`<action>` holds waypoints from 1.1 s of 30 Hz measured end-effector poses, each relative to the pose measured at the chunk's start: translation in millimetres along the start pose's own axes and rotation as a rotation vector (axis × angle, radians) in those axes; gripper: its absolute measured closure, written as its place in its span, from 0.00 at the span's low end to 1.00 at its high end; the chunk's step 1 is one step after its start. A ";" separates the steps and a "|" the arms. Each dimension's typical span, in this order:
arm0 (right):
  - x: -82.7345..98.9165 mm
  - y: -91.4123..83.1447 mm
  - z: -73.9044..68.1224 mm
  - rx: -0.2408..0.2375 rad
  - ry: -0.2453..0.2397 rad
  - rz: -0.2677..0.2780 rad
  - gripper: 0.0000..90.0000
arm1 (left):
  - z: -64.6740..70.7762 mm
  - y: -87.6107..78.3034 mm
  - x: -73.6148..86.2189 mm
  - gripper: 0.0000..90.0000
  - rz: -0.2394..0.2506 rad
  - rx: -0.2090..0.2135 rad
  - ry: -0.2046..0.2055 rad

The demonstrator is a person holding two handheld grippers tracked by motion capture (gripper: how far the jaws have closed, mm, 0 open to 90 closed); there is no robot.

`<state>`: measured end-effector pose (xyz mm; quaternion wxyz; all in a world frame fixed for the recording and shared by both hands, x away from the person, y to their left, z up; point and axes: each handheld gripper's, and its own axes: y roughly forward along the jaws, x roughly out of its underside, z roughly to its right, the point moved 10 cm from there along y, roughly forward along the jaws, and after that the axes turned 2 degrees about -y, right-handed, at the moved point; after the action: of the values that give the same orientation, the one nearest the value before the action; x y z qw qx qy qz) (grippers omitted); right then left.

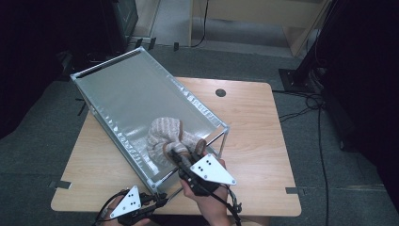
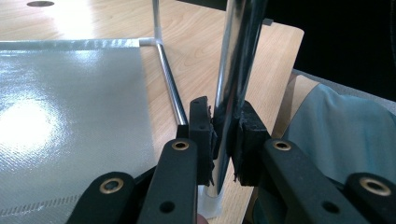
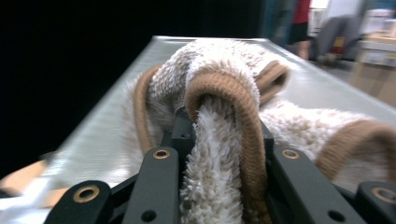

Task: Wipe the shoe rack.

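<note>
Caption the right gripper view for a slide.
Right claw shut on a fuzzy sock's brown cuff, over the silver tray.

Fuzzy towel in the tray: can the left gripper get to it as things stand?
Probably not: the left gripper is shut on the tray's corner post, while the right gripper already holds the towel.

Towel (image 3: 219, 140) hides right tongs' tips; bg people blurred.

A cream fleece garment (image 1: 168, 134) edged with tan ribbed trim is seen in a silvery grey fabric-lined metal frame (image 1: 127, 94). A light wood-grain table (image 1: 263, 136) is shown beneath, and the jaws are black.
</note>
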<state>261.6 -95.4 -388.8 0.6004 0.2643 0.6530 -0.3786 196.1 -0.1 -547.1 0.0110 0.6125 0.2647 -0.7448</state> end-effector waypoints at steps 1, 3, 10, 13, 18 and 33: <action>0.3 -0.2 8.1 0.027 -0.004 0.002 0.80 | 0.0 0.0 0.0 0.90 0.000 0.000 0.000; 1.7 -1.6 25.2 0.081 0.013 0.005 0.80 | -0.1 0.1 0.1 0.90 0.000 -0.001 0.001; 5.3 -11.0 74.1 0.243 0.068 0.022 0.80 | 0.2 0.2 0.2 0.90 0.000 0.001 -0.001; 6.0 -13.9 87.2 0.305 0.071 0.029 0.80 | 0.4 0.4 0.3 0.90 -0.001 0.001 0.000; 7.0 -11.0 79.2 0.265 0.102 0.031 0.80 | 0.3 0.4 0.6 0.89 -0.001 0.005 -0.002; 7.4 -14.9 -12.3 -0.098 0.051 0.017 0.80 | 0.3 1.3 0.8 0.89 -0.001 0.005 -0.006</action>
<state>241.4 -94.8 -393.6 0.5992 0.2496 0.6835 -0.3339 196.0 -1.1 -548.3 0.0101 0.6101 0.2632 -0.7473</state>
